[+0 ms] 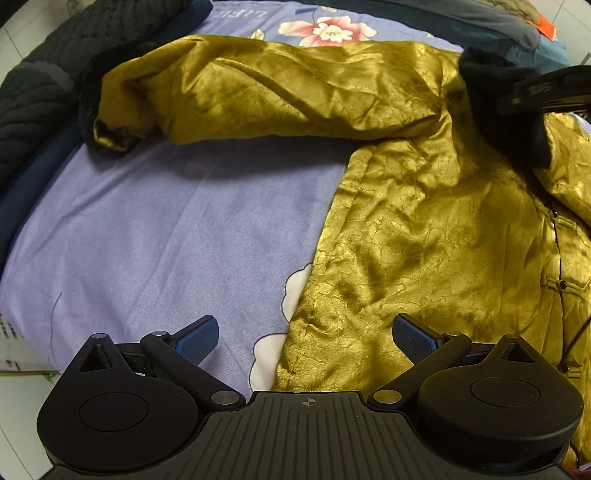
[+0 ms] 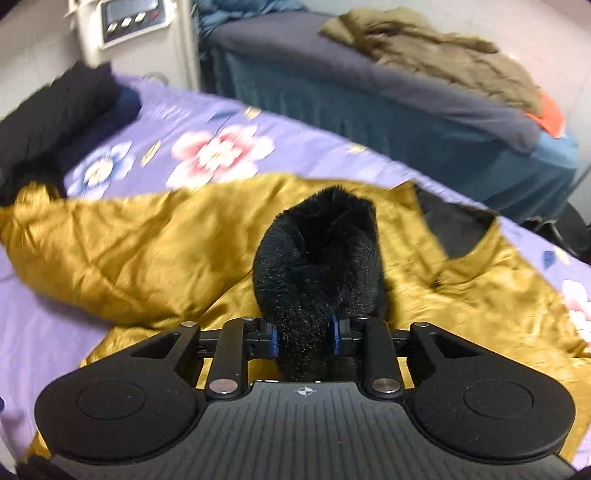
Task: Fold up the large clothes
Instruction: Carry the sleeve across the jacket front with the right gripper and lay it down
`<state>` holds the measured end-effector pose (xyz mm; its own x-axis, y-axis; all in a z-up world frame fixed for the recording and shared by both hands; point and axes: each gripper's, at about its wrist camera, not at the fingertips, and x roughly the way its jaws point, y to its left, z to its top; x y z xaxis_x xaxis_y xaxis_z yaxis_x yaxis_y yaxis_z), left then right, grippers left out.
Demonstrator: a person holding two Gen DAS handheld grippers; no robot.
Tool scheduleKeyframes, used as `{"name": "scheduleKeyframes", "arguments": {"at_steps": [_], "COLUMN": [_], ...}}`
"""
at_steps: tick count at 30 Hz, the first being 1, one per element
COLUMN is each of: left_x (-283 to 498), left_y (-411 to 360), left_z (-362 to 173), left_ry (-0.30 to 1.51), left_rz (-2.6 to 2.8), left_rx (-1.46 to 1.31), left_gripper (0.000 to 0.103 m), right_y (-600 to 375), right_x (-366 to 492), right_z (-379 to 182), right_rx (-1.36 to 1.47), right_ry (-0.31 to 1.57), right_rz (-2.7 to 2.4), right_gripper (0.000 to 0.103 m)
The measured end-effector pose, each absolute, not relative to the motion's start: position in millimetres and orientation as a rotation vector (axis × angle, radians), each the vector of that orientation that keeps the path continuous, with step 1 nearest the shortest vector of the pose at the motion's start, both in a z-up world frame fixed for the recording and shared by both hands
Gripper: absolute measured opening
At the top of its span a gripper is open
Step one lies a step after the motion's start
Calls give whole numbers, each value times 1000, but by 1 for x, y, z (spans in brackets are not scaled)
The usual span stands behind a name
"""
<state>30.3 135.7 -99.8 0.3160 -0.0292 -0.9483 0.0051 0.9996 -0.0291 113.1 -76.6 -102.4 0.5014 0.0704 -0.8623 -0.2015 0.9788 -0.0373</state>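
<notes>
A shiny gold jacket [image 1: 424,229] lies spread on the purple flowered bedsheet [image 1: 166,229], one sleeve [image 1: 258,92] stretched out to the left with a black fur cuff. My left gripper [image 1: 304,339] is open and empty, hovering over the jacket's left hem edge. My right gripper [image 2: 304,338] is shut on the jacket's black fur collar [image 2: 321,258] and holds it lifted above the gold fabric [image 2: 147,251]. The right gripper also shows in the left wrist view [image 1: 546,92] at the upper right, with the fur collar [image 1: 495,96] under it.
A black quilted garment [image 1: 44,92] is piled at the bed's far left. A second bed [image 2: 369,99] with a dark cover and an olive coat [image 2: 443,55] stands behind. A white device with a display [image 2: 129,22] stands at the back left.
</notes>
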Motion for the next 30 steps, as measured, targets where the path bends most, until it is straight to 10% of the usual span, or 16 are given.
{"name": "scheduleKeyframes", "arguments": {"at_steps": [5, 11, 30], "left_x": [36, 47, 133], "left_y": [128, 112, 40], "left_z": [-99, -95, -47], "left_ry": [1250, 1243, 1076], "left_rz": [-46, -90, -247], "left_rx": [0, 49, 151], "left_gripper": [103, 103, 103], "right_y": [-77, -98, -346], "right_x": [113, 92, -33], "right_z": [-113, -101, -106], "right_rx": [-77, 81, 471], "right_ry": [1079, 1061, 1010], "right_rz": [232, 285, -374], "right_gripper": [67, 82, 80]}}
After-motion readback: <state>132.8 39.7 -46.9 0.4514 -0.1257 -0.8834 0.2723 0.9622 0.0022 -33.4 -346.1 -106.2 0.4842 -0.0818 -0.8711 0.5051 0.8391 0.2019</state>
